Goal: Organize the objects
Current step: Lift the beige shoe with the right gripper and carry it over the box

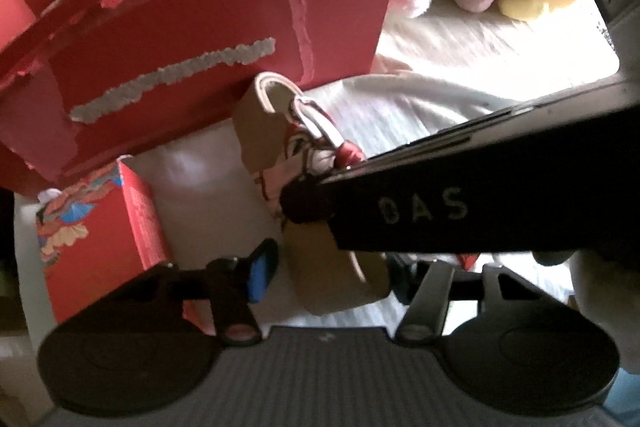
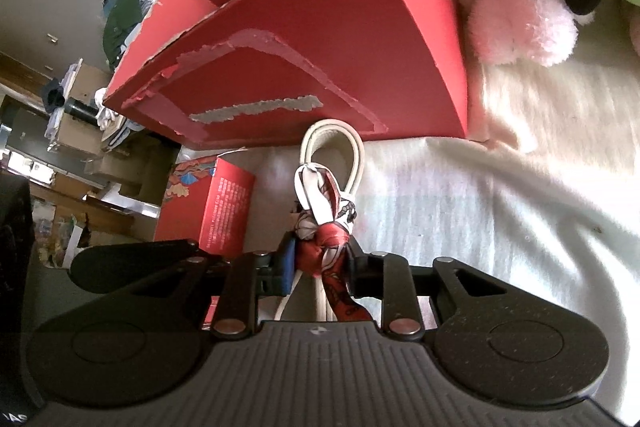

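Pinching only the red patterned scarf [image 2: 334,247] knotted on a cream bag handle [image 2: 334,143], the right gripper [image 2: 320,263] risks slippage. Ahead stands the torn red box [image 2: 320,39]. The left gripper [image 1: 340,267] gapes, possibly around the beige bag [image 1: 332,267].

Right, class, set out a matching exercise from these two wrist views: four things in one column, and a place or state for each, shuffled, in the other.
Things:
1. big red box
2. small patterned box
3. pink plush toy
4. cream strap with red scarf

Places or states:
A. pinched in the right gripper
B. open top, torn label patch on its side
C. on the bedding beside the big box's right corner
D. standing in front of the big box, at its left

Pairs: 1-B, 2-D, 3-C, 4-A
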